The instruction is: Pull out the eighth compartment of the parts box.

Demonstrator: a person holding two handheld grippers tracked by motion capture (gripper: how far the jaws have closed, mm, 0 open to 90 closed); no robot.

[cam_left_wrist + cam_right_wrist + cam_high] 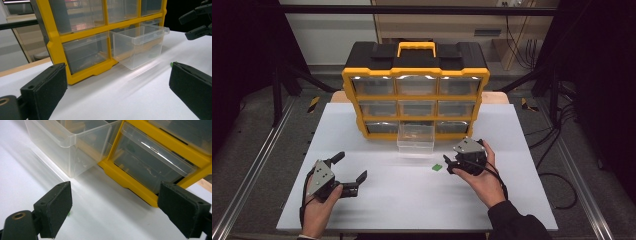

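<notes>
Both sets of jaws were spread wide with nothing between them. The right gripper point(451, 163) hovered just at 3 o'clock of a small green piece point(436, 168) lying on the white table point(412, 200). The left gripper point(349, 167) sat well apart, around 8 o'clock from it. At 11 o'clock of the piece, a clear drawer point(415, 137) stuck out from the bottom row of the yellow parts organizer point(414, 90).

Our right gripper point(113, 212) has its jaws spread wide with nothing between them, over the white table point(105, 220). Ahead and to their left we see the pulled-out clear drawer point(72, 147); ahead and right, the yellow organizer point(130, 181) with a closed drawer point(150, 161).
</notes>
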